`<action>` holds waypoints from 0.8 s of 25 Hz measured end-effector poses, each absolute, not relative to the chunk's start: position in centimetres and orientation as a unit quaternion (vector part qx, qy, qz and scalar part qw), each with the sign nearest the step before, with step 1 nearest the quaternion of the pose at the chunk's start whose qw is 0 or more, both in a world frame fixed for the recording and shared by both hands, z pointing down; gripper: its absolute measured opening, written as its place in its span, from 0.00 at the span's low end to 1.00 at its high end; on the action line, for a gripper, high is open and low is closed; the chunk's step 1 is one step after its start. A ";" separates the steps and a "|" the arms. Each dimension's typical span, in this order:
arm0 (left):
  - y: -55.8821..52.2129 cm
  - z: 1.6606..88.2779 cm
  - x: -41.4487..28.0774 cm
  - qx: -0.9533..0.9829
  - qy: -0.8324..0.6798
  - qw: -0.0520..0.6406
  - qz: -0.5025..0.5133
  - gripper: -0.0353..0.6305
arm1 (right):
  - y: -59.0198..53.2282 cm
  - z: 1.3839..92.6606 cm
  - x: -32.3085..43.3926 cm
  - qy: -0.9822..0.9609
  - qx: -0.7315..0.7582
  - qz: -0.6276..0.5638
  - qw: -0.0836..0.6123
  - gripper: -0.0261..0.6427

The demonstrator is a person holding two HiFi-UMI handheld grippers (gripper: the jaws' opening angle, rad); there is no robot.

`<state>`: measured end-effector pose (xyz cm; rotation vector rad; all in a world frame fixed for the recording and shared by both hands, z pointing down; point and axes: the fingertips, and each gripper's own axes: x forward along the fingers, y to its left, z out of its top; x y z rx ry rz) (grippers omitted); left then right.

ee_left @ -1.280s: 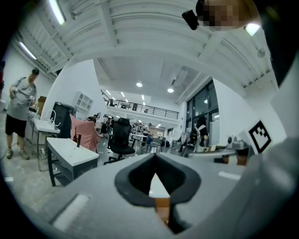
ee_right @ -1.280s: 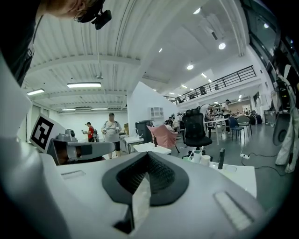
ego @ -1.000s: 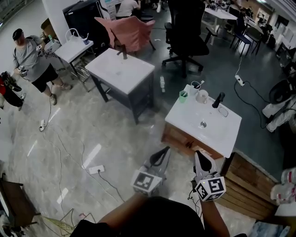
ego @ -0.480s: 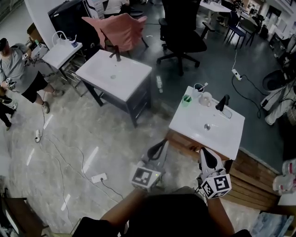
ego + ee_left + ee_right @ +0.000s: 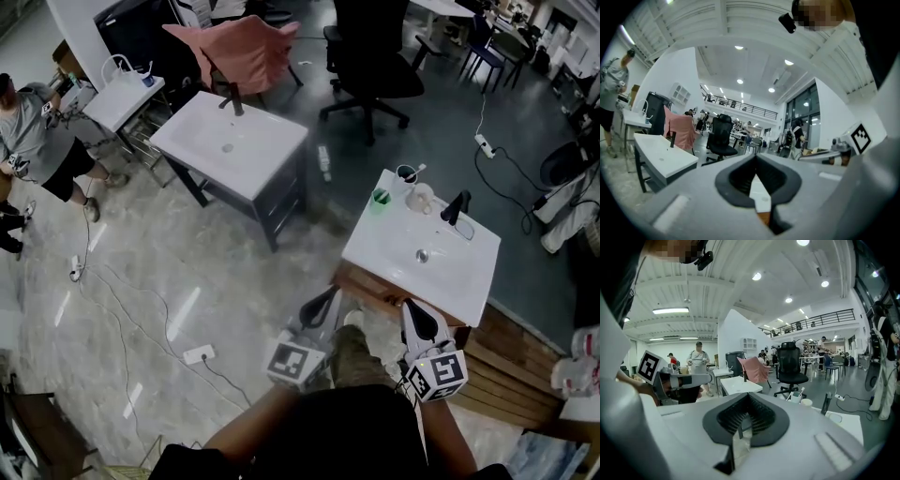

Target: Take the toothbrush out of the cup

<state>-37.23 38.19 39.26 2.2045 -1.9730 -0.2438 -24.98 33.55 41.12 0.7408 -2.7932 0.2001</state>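
The left tongs and right tongs are held forward side by side, jaws pressed together, empty. The white toothbrush is stood in the round white cup on the white basin table, well apart.

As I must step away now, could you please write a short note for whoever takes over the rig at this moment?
Left gripper: jaws shut, empty, held out in front, short of the washbasin.
Right gripper: jaws shut, empty, beside the left one.
Things: the toothbrush stands in the cup at the far corner of the white washbasin top, near a green cup.
Done: nothing; the toothbrush is untouched.
Left: step closer, open one gripper's jaws, grip the toothbrush, lift it out.
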 end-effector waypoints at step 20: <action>16.9 42.5 -35.8 0.729 -0.672 0.129 -0.004 0.06 | 12.3 45.4 -25.1 -0.952 0.245 0.140 0.117 0.04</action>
